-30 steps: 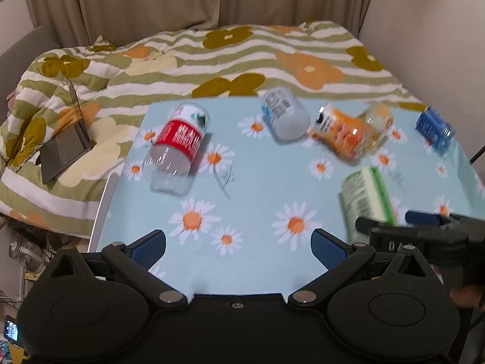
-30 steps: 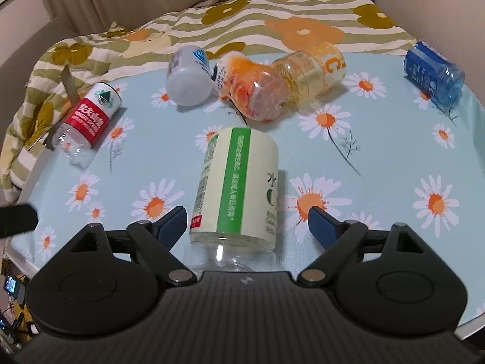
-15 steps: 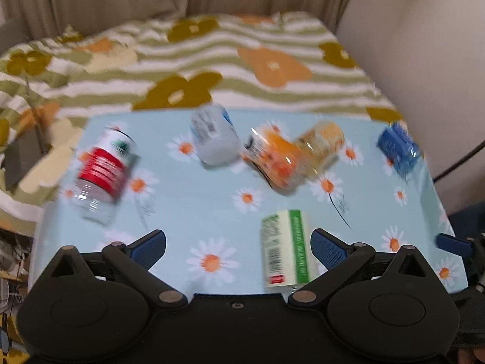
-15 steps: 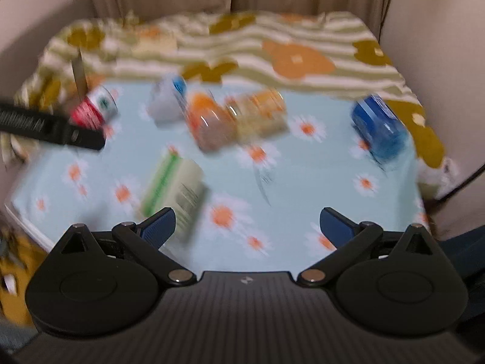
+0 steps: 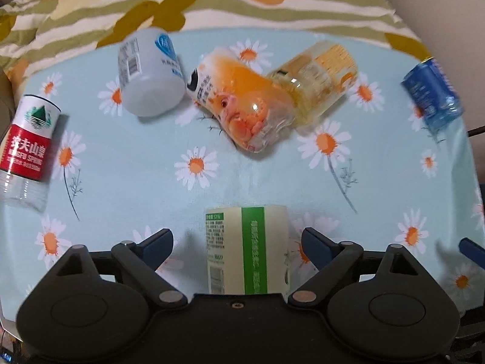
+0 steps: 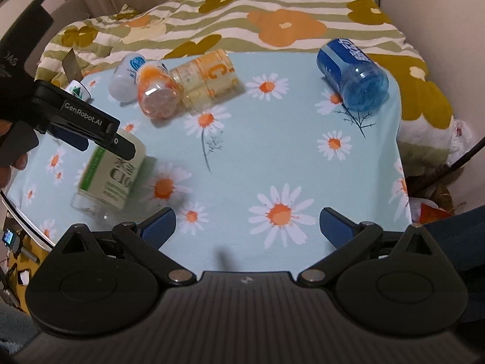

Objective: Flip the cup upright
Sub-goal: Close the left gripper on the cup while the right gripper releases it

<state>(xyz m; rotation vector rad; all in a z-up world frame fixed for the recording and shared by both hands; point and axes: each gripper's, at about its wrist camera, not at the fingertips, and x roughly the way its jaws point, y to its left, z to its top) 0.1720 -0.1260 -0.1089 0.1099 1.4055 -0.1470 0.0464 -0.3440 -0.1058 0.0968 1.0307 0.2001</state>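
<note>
The left hand-held gripper [image 5: 236,241] is spread wide with nothing between its blue pads, lined up right over the green-and-cream cup [image 5: 247,250], which is lying on its side near the front edge of the surface [image 5: 248,182], with its clear end toward the camera in the right wrist view. I'd say the move here is to come down so the pads straddle the round body about mid-label, squeeze evenly, then swing it up and set it on its base. It's a smooth cylinder on a slick cloth, so it'll probably roll if only one pad touches first; square the jaws to the sides before closing. The right hand-held gripper [image 6: 247,223] is also released and holding nothing, hanging over a bare patch of daisy cloth well apart from the cup. Further out there's a loose huddle: an orange bottle [image 5: 242,106] touching a yellow bottle [image 5: 321,80], with a white bottle [image 5: 150,74] just beside them. A red-label water bottle [image 5: 27,148] lies at the left edge and a blue bottle [image 5: 432,94] off at the right. All are tipped over, but none are close enough to block the lift. The bed [image 5: 212,0] with the flowery blanket sits behind the surface.
</note>
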